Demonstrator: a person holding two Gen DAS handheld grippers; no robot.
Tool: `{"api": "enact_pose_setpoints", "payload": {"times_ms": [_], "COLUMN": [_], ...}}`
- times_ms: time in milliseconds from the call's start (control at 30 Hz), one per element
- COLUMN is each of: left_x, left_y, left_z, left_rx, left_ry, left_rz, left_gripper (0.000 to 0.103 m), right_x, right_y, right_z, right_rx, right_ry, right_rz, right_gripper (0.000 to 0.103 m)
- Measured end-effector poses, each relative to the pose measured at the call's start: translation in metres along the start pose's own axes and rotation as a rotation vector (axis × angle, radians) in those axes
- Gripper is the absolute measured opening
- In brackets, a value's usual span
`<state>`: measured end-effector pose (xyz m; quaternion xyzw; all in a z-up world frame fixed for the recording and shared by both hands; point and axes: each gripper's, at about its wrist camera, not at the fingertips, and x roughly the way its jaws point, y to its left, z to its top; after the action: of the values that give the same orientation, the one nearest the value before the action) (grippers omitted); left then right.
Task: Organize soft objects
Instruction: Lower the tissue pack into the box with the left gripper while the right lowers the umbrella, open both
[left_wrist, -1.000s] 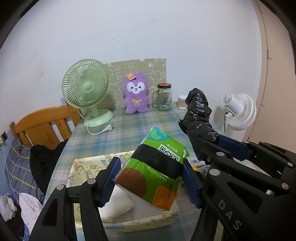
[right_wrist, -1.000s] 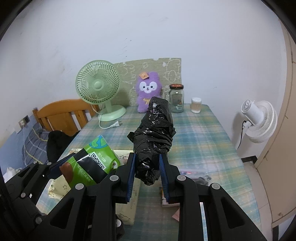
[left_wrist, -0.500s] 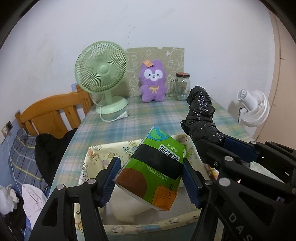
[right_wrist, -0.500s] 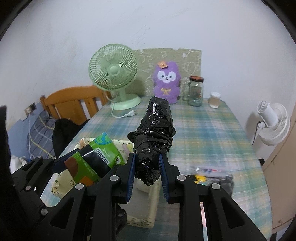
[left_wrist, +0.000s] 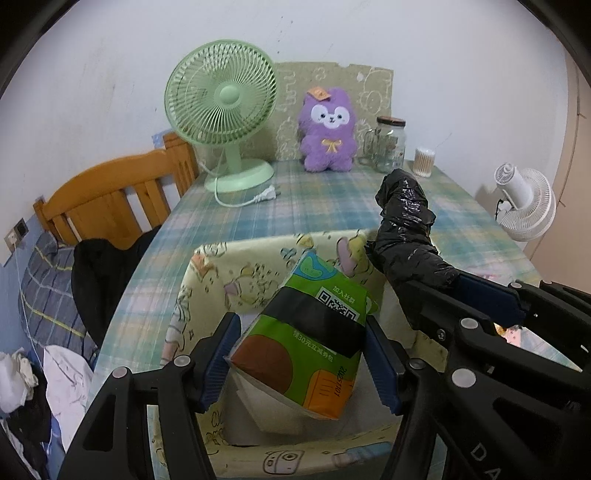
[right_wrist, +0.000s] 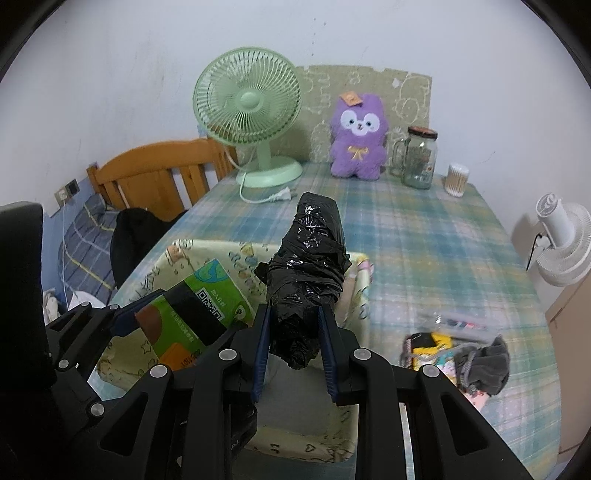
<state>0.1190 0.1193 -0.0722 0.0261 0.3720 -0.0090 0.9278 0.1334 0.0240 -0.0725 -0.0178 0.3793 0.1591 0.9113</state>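
My left gripper (left_wrist: 303, 354) is shut on a green tissue pack (left_wrist: 306, 343) and holds it over the pale yellow fabric basket (left_wrist: 229, 266). My right gripper (right_wrist: 295, 332) is shut on a black plastic bag roll (right_wrist: 310, 266), also above the basket (right_wrist: 358, 295). The roll shows in the left wrist view (left_wrist: 406, 229), just right of the pack. The pack shows in the right wrist view (right_wrist: 199, 306). A purple plush toy (left_wrist: 328, 129) sits at the table's far edge.
A green desk fan (left_wrist: 225, 110) with its cord, a glass jar (left_wrist: 388, 144) and a cotton swab tub (left_wrist: 424, 161) stand at the back. Grey cloth (right_wrist: 484, 365) and packets lie right of the basket. A wooden chair (left_wrist: 110, 203) stands left, a white fan (left_wrist: 524, 203) right.
Both grippers have moved forward and down over the basket with their loads still held. The basket now lies directly under them.
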Motion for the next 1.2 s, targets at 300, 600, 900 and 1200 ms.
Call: {"api": "enact_pose_setpoints", "payload": {"times_ms": [300,600,900,1200], "left_x": [0.010,0.011,0.012,0.000], "left_y": [0.008,0.009,0.009,0.007], "left_z": [-0.013,-0.013,-0.008,-0.005], "left_rx": [-0.015,-0.016,-0.038,-0.062], "left_ry": [0.042,0.029,0.036,0.018], "left_rz": [-0.002,0.006,-0.032,-0.029], "left_gripper": [0.075,0.082,0.090,0.090], "right_x": [0.016,0.028,0.024,0.011], "right_y": [0.010,0.006,0.003,0.000], "right_z": [-0.010,-0.007,-0.004,-0.001], "right_rx": [-0.013,0.016,0.007,0.022], "right_ry": [0.045,0.065,0.050,0.021], "right_rz": [0.017,0.043,0.048,0.058], "right_gripper": [0.028,0.030,0.071,0.079]}}
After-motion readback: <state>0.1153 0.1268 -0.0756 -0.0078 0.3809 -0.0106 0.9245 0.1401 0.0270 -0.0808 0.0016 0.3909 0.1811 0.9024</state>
